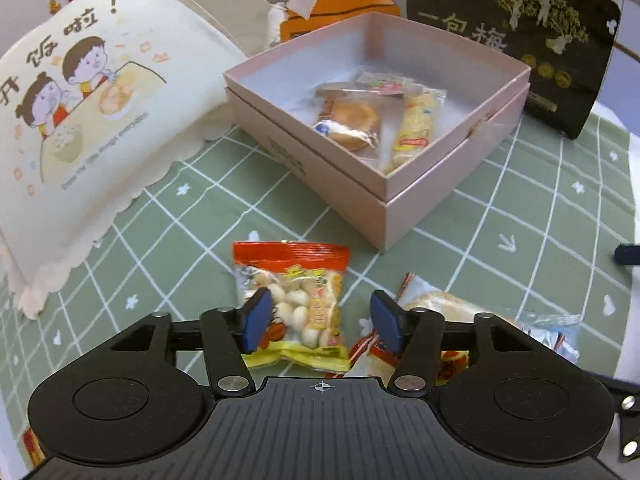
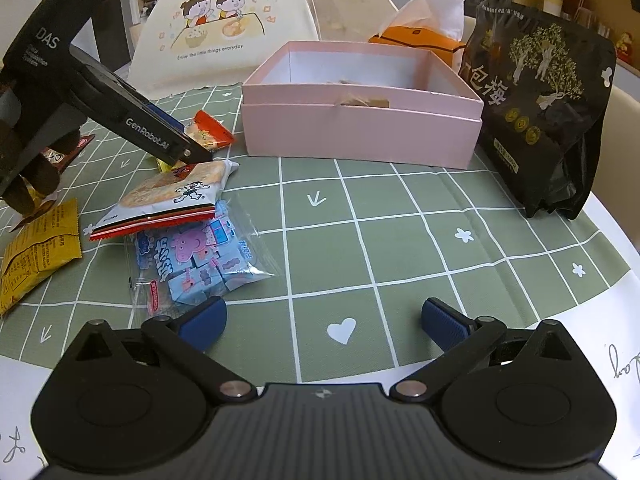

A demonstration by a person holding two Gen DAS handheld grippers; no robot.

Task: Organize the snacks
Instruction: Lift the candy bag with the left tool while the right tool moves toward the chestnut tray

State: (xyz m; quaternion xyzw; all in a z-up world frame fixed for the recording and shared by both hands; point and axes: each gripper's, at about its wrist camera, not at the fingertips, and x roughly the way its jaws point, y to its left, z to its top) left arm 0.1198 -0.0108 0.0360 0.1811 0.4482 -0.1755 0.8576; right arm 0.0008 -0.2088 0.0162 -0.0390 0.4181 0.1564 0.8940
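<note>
A pink open box point(image 1: 400, 196) stands on the green checked cloth and holds several wrapped snacks point(image 1: 352, 120); it also shows in the right wrist view point(image 2: 360, 136). My left gripper point(image 1: 320, 322) is open, its pads either side of a red-topped packet of white round snacks point(image 1: 296, 300) lying on the cloth. A rice cracker packet point(image 1: 452, 312) lies just right of it, also seen in the right wrist view point(image 2: 176, 192). My right gripper point(image 2: 322, 322) is open and empty above bare cloth, right of a blue Peppa Pig candy bag point(image 2: 196, 260).
A cream cartoon food cover point(image 1: 80, 128) stands at the left. A black snack pouch point(image 2: 548, 120) and an orange tissue pack point(image 2: 420, 36) stand behind the box. A yellow packet point(image 2: 36, 248) and other snacks lie at the left.
</note>
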